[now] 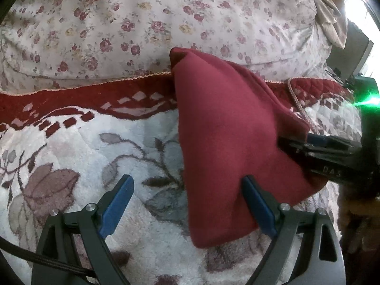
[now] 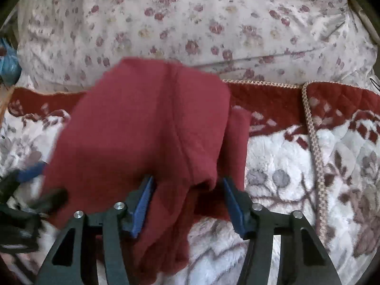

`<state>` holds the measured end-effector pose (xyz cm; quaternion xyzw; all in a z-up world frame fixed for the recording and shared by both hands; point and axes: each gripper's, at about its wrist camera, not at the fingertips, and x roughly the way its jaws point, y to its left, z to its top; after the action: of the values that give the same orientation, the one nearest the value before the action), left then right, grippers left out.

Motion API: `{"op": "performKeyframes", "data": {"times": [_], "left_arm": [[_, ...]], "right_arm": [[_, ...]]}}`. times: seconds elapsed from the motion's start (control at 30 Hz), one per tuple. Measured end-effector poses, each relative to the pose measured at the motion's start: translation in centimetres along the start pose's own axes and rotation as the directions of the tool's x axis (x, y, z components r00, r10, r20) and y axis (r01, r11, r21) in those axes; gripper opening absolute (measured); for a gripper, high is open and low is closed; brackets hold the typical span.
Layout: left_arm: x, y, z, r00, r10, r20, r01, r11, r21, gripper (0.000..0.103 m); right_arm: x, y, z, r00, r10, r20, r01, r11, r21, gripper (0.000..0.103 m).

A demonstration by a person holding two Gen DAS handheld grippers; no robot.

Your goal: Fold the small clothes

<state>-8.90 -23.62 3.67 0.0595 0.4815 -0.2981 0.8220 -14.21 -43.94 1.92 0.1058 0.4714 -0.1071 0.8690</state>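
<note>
A small dark red garment (image 1: pixel 225 130) is bunched and lifted over a fluffy white blanket with a floral pattern (image 1: pixel 78 166). My left gripper (image 1: pixel 187 182) is open; its right finger touches the cloth's lower edge and nothing lies between the fingers. In the right wrist view the garment (image 2: pixel 147 123) drapes between the blue fingers (image 2: pixel 144 201) of my right gripper (image 2: pixel 187 185). The jaws stand apart with cloth between them, and I cannot tell whether they pinch it. The right gripper (image 1: pixel 315 147) shows at the cloth's right edge in the left wrist view.
A rose-print quilt (image 1: pixel 142 23) is heaped behind the blanket's dark red border (image 1: pixel 83 99). A beige cloth (image 1: pixel 332 11) lies at the far right. A braided trim (image 2: pixel 313 142) runs down the blanket on the right.
</note>
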Motion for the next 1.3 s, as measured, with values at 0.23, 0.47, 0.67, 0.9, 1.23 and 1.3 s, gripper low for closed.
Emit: {"op": "performKeyframes", "data": {"times": [0.23, 0.47, 0.67, 0.9, 1.23, 1.3], "left_arm": [[-0.1, 0.6, 0.5, 0.997, -0.078, -0.012, 0.078, 0.996, -0.036, 0.091], [0.0, 2.2, 3.2, 0.984, -0.178, 0.012, 0.179, 0.977, -0.118, 0.096], [4.3, 1.6, 4.8, 0.954, -0.282, -0.104, 0.271, 0.956, -0.111, 0.097], [5.3, 1.6, 5.1, 0.940, -0.317, -0.129, 0.303, 0.946, -0.112, 0.098], [5.7, 1.1, 5.3, 0.949, -0.282, -0.139, 0.270, 0.958, -0.098, 0.101], [5.7, 1.0, 5.2, 0.950, -0.281, -0.140, 0.269, 0.958, -0.097, 0.101]], "right_arm": [[-2.5, -3.2, 0.8, 0.991, 0.035, 0.126, -0.056, 0.985, 0.166, 0.083], [1.6, -9.0, 1.6, 0.979, 0.179, 0.097, -0.202, 0.903, 0.379, 0.095], [3.9, -7.2, 1.9, 0.914, 0.391, 0.105, -0.401, 0.839, 0.368, 0.095], [4.2, -5.4, 2.5, 0.899, 0.428, 0.090, -0.432, 0.837, 0.335, 0.100], [4.5, -4.2, 2.5, 0.928, 0.364, 0.080, -0.371, 0.883, 0.289, 0.099], [4.4, -4.5, 2.3, 0.927, 0.365, 0.082, -0.372, 0.881, 0.291, 0.099]]}}
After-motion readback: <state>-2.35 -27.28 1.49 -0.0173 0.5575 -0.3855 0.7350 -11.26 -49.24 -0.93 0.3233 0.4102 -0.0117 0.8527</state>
